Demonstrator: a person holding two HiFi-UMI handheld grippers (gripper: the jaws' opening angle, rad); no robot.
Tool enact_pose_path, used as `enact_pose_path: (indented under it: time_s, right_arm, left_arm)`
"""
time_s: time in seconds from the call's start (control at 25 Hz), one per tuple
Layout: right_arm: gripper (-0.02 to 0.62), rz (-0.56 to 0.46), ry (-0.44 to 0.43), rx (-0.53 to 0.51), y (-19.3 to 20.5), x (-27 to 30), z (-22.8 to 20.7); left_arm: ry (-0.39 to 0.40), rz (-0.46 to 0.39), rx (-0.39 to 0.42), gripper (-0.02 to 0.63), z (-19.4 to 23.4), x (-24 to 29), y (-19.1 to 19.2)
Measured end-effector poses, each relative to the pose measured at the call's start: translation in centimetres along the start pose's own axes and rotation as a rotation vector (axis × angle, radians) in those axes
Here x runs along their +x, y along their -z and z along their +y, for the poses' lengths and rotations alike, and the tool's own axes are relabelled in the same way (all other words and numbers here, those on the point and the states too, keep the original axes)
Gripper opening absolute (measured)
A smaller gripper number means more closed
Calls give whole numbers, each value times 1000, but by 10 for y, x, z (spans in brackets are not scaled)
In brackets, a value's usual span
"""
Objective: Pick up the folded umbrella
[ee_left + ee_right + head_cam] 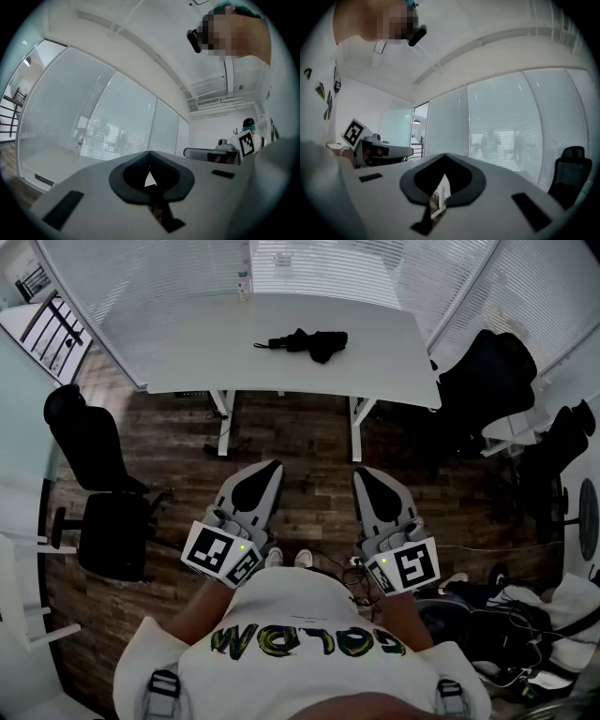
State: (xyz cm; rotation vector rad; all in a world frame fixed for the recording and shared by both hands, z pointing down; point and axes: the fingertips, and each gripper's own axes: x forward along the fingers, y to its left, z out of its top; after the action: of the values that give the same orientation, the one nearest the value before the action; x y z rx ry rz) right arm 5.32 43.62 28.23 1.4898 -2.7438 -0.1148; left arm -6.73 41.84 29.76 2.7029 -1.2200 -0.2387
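Progress: basically nothing done yet, the pick-up hasn't started.

The wood floor fills the space between the person and the white table, which stands well ahead, up against the blinds. A black office chair sits off to the left, and another dark chair is at the table's right end.

The person stands back from the table, w/ both tools held level in front of the body, side by side and over the floor, not over the table.

The left claw is clenched, its jaws meeting at the tips w/ nothing between them. The right claw is the same: clenched and empty (its own view shows only blinds and a chair past the tips).

The folded umbrella lies flat, black, near the middle of the table top and well apart from both claws.

Left to do, as I judge it: close the gap to the table, open one claw, set it round the umbrella, clamp and lift.
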Motion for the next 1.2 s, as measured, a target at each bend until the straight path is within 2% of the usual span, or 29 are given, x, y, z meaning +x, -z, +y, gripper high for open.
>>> enact_pose_path:
  time_s: [0.36, 0.6, 0.76, 0.96, 1.2]
  right_arm:
    - [11, -20, 15, 11, 16, -23, 6]
    - [11, -2, 11, 37, 16, -34, -39]
    - [11, 12, -2, 44, 21, -35, -44]
    - [11, 10, -13, 52, 23, -19, -48]
    - [11, 15, -32, 52, 26, 22, -49]
  left_arm:
    - [-3, -8, 2, 11, -14, -13, 21]
    - [-8, 14, -21, 11, -39, 30, 27]
    - [-7, 22, -27, 11, -43, 36, 30]
    - [-17, 21, -31, 11, -32, 44, 30]
    - [-37, 19, -43, 11, 8, 56, 28]
